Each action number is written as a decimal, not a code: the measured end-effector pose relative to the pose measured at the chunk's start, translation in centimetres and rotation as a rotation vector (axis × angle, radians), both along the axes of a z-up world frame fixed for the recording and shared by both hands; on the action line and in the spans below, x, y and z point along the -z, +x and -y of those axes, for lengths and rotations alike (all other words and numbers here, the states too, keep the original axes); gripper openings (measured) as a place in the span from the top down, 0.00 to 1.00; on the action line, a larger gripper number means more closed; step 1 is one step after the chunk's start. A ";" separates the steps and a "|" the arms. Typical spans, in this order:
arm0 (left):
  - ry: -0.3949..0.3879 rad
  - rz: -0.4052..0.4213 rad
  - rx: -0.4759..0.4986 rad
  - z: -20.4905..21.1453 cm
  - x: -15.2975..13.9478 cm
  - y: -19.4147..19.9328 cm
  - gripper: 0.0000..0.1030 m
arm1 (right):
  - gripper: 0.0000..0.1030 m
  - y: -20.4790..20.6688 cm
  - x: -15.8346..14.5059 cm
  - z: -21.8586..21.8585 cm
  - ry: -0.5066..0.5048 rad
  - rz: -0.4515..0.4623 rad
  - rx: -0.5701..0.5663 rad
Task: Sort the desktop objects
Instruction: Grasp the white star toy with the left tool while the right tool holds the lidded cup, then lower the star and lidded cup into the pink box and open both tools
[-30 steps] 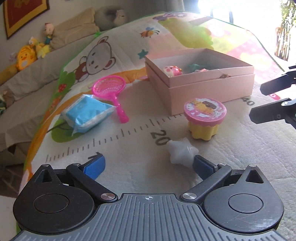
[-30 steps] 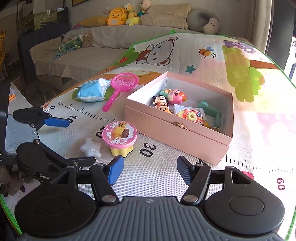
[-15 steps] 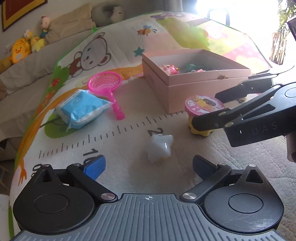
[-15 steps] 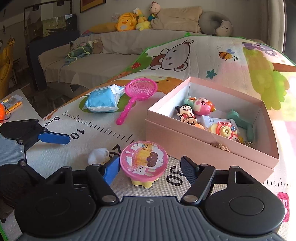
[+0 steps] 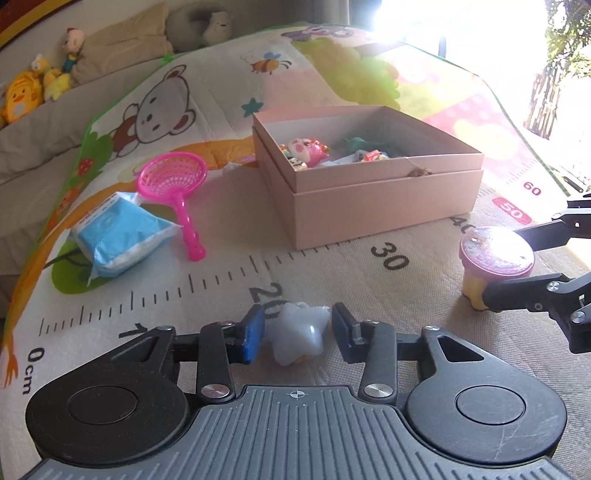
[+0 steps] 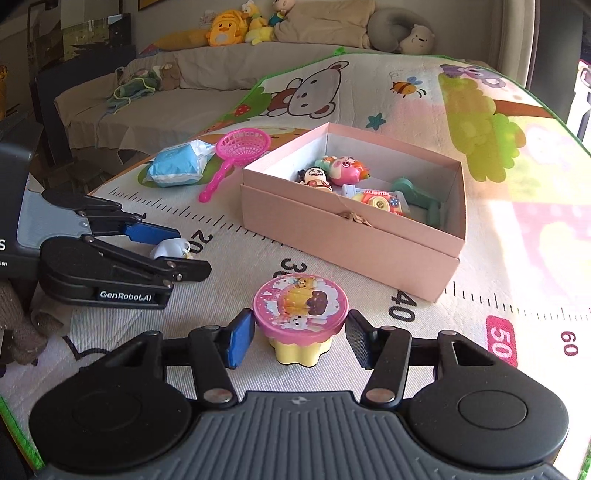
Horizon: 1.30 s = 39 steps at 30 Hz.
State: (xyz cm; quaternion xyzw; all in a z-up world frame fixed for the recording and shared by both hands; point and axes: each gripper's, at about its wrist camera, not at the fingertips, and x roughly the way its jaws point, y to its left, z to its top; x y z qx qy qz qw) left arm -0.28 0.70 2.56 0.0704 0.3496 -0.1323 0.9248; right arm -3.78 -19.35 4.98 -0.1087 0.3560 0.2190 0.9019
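A white star toy lies on the mat between the pads of my left gripper; the jaws stand open around it with small gaps either side. It also shows in the right wrist view. A pink-lidded yellow cup stands between the pads of my right gripper, which is open around it. The cup also shows in the left wrist view. A pink box holding several toys stands behind, seen too in the left wrist view.
A pink toy net and a blue tissue pack lie left of the box on the printed play mat. A sofa with plush toys stands behind the mat.
Both grippers moved forward. The star now sits between the left pads and the cup between the right pads. Both pairs of jaws have narrowed.
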 end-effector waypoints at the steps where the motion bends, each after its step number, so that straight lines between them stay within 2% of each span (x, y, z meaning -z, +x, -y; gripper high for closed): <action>1: 0.003 0.000 0.002 0.0 -0.1 -0.3 0.60 | 0.47 -0.5 -0.2 0.4 0.002 0.001 0.004; 5: 0.009 -0.008 0.020 0.4 -0.5 -1.8 0.60 | 0.47 -2.1 -1.1 1.6 0.022 0.022 0.014; 8: 0.010 0.015 0.052 0.9 -1.6 -3.3 0.60 | 0.47 -3.4 -2.2 2.4 0.040 0.054 0.009; 13: 0.005 0.112 0.078 1.5 -4.9 -4.9 0.60 | 0.47 -4.6 -5.1 3.7 0.091 0.125 0.015; 17: -0.002 0.224 0.088 2.0 -8.4 -4.1 0.60 | 0.47 -4.4 -8.7 5.0 0.146 0.211 0.044; 21: 0.000 0.298 0.103 3.2 -10.6 -1.4 0.60 | 0.47 -1.6 -12.1 6.1 0.175 0.307 0.091; 24: -0.014 0.323 0.100 4.8 -10.9 1.9 0.60 | 0.47 2.4 -13.2 6.3 0.208 0.300 0.117; 26: -0.053 0.329 0.079 5.5 -10.7 4.5 0.58 | 0.47 5.4 -13.2 6.0 0.237 0.275 0.118; 27: -0.072 0.314 0.072 5.6 -10.4 5.6 0.53 | 0.47 7.0 -13.0 5.7 0.250 0.247 0.113; 28: -0.083 0.288 0.065 5.6 -10.0 6.5 0.42 | 0.46 8.3 -12.7 5.6 0.262 0.217 0.125; 29: -0.089 0.264 0.050 5.3 -9.5 6.9 0.39 | 0.45 9.2 -12.3 5.5 0.271 0.191 0.143; 30: -0.096 0.251 0.043 4.8 -9.1 6.7 0.34 | 0.45 9.8 -11.8 5.4 0.275 0.173 0.150; 31: -0.102 0.246 0.047 4.1 -8.5 6.2 0.24 | 0.45 9.9 -11.5 5.4 0.276 0.169 0.150; 33: -0.080 0.247 0.025 2.4 -7.2 4.7 0.14 | 0.39 9.7 -10.9 5.5 0.267 0.177 0.162; 36: -0.022 0.229 -0.048 -0.2 -4.8 2.8 0.12 | 0.37 9.9 -10.2 5.5 0.254 0.154 0.178; 39: -0.020 0.182 -0.152 -3.3 -2.8 2.0 0.08 | 0.37 10.9 -9.7 4.2 0.226 0.120 0.177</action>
